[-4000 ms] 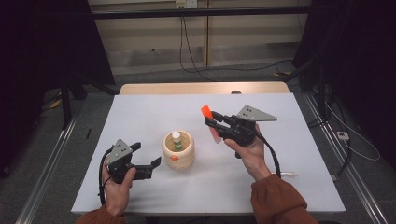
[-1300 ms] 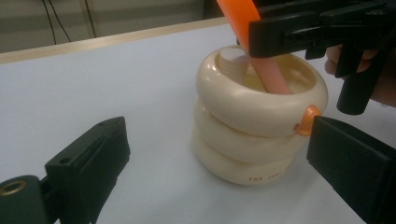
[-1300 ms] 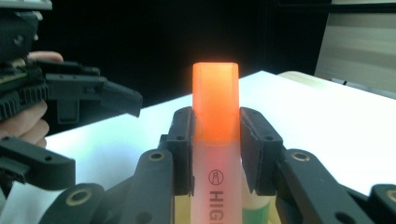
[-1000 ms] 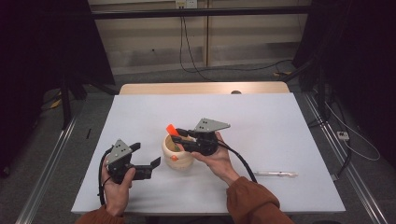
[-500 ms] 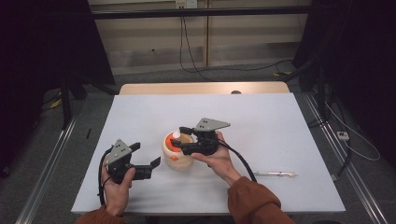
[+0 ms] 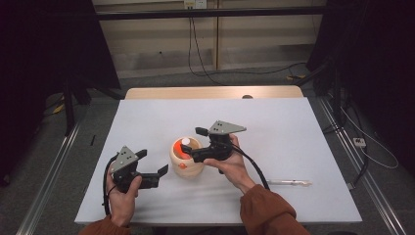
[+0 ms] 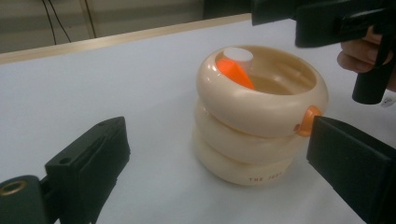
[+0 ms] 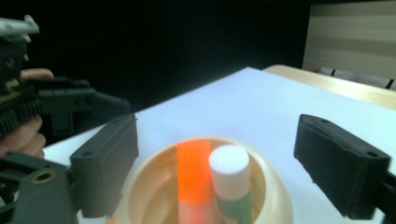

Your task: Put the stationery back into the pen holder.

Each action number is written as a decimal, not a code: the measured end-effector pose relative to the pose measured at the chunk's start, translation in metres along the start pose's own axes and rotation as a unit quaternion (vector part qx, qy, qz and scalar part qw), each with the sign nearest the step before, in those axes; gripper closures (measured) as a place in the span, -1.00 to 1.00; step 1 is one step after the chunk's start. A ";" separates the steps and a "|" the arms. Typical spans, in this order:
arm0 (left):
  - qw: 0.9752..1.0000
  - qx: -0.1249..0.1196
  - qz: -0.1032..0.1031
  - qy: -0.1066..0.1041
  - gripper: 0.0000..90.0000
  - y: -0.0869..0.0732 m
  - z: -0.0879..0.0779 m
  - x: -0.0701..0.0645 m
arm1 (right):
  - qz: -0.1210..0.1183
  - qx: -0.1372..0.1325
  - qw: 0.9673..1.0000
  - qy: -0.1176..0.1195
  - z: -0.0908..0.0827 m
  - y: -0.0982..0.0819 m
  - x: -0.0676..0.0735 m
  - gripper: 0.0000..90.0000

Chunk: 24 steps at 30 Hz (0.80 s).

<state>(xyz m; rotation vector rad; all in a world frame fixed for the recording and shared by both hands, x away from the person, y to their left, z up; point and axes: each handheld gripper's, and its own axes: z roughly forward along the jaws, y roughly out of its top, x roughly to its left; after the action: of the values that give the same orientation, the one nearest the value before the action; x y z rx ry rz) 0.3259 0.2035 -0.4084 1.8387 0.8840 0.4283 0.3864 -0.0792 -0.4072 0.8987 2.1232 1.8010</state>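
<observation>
A cream holder made of stacked rings [image 6: 188,170] [image 7: 257,116] [image 8: 275,186] stands mid-table. Inside it lean an orange marker [image 6: 179,151] [image 7: 235,73] [image 8: 194,177] and a white-capped green stick [image 6: 186,142] [image 7: 238,55] [image 8: 229,172]. My right gripper [image 6: 191,140] [image 8: 219,140] hovers over the holder's mouth. Its jaws have just been opening, and they now stand wide on either side of the marker without touching it. My left gripper [image 6: 151,162] [image 7: 215,140] rests low at the holder's left, open, with a jaw on each side of the holder and a gap to it.
A thin pen [image 6: 288,182] lies on the white table [image 6: 293,132] to the right of my right forearm. Beyond the table's wooden far edge [image 6: 210,92] are cables on the floor. Metal rails run along both sides.
The right gripper brought the orange marker over the holder, lowered it in and let it go. The marker now stands in the holder. The left gripper has stayed put.
</observation>
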 end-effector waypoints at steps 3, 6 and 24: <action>1.000 -0.001 0.000 0.000 -0.88 0.000 0.000 0.000 | -0.007 -0.010 1.000 -0.004 -0.002 0.003 0.000 -0.75; 1.000 0.000 0.002 0.000 -0.88 0.000 0.000 0.000 | -0.013 -0.002 1.000 -0.015 -0.009 0.006 -0.003 -0.85; 1.000 0.001 0.000 -0.002 -0.88 0.000 0.000 0.000 | -0.017 0.078 0.996 -0.027 -0.031 0.006 -0.012 -0.88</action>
<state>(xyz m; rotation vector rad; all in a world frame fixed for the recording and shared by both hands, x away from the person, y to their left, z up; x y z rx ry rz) 0.3259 0.2031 -0.4084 1.8397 0.8821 0.4234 0.3817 -0.1109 -0.3972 0.9280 2.2557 1.5946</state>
